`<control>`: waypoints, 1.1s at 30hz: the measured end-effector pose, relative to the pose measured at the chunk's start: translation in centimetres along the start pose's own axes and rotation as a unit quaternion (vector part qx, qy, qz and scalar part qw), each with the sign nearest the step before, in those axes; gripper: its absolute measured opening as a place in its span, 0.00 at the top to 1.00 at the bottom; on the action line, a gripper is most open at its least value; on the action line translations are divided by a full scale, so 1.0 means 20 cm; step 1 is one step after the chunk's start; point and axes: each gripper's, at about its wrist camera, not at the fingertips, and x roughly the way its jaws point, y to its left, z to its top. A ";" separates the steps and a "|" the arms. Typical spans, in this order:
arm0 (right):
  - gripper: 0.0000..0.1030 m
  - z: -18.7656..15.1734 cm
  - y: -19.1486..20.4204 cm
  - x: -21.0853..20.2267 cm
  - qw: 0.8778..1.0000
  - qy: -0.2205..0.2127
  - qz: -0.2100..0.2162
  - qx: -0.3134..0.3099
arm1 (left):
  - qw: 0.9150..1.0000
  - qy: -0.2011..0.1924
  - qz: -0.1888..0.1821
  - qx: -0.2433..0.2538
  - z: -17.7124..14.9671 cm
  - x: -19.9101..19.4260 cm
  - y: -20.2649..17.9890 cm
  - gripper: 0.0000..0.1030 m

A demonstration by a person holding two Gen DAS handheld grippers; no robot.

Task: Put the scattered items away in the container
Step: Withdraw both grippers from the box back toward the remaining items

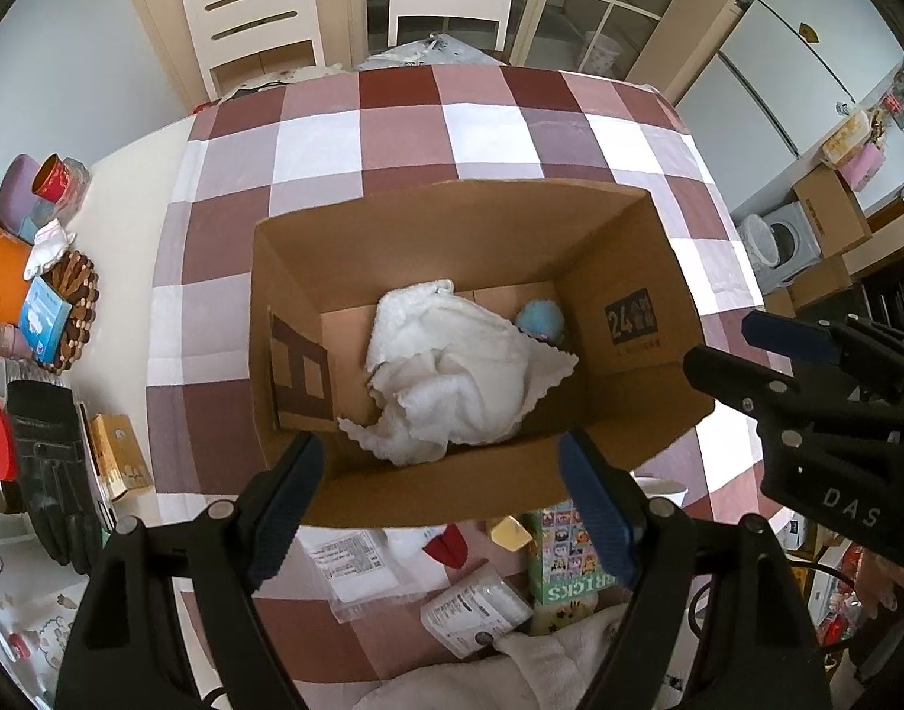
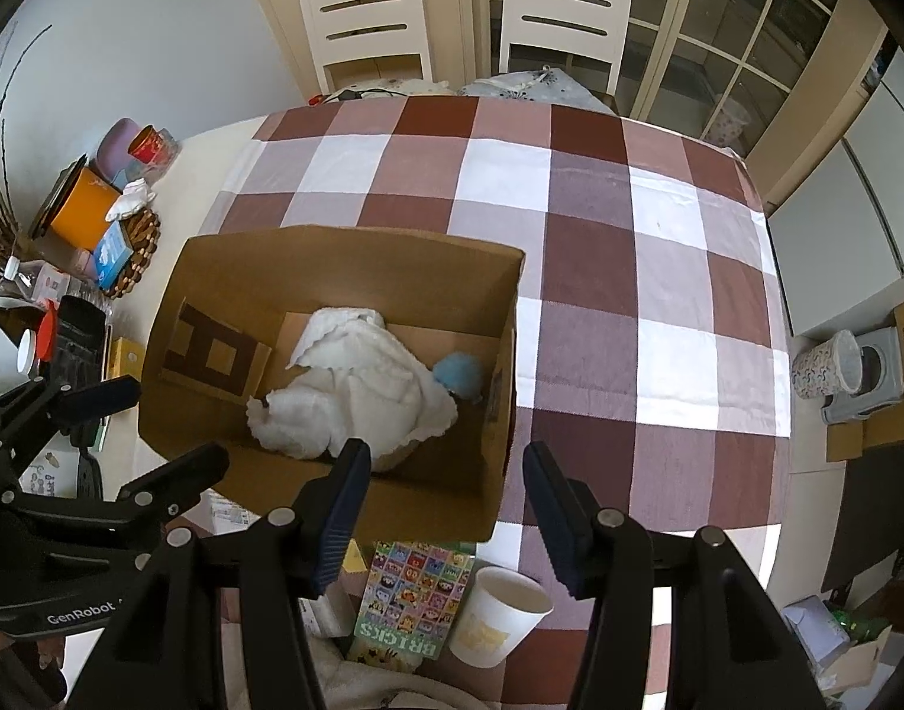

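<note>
Tabletop (image 2: 647, 248) under a maroon, mauve and white checked cloth. Open brown cardboard box (image 1: 470, 219) (image 2: 345, 254) at centre, flaps up, dark block print on an inner flap. Inside box: crumpled white towel (image 1: 458, 378) (image 2: 357, 396) over most of the floor; small pale-blue fuzzy ball (image 1: 541, 319) (image 2: 459, 373) touching towel's right edge, against the right wall.

Near side of box, on cloth, outside it: colourful flat "BRICKS" carton (image 2: 410, 597) (image 1: 567, 556) just beside a white paper cup (image 2: 502, 615), upright and tilted toward camera; clear plastic packet with printed label (image 1: 351, 562); small white labelled tub (image 1: 475, 606) on its side; small red piece (image 1: 449, 547); yellow piece (image 1: 508, 532).

Left hand-held gripper (image 1: 443, 509) above box's near wall, blue-padded fingers spread wide, nothing between. Right hand-held gripper (image 2: 446, 515) above box's near right corner, fingers likewise apart, nothing held.
</note>
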 end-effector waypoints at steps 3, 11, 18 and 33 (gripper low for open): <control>0.47 -0.02 0.00 -0.02 1.000 0.000 -0.001 0.002 | 1.000 -0.001 0.000 -0.001 -0.02 -0.01 -0.01 0.20; 0.47 -0.07 0.00 -0.06 1.000 0.004 -0.005 0.012 | 1.000 -0.009 0.001 -0.002 -0.07 -0.06 -0.04 0.20; 0.47 -0.15 0.03 -0.10 1.000 0.008 -0.006 0.019 | 1.000 -0.015 0.003 -0.003 -0.14 -0.09 -0.07 0.20; 0.47 -0.36 0.06 -0.16 0.997 0.037 -0.007 0.063 | 1.000 -0.017 0.007 -0.024 -0.35 -0.11 -0.08 0.20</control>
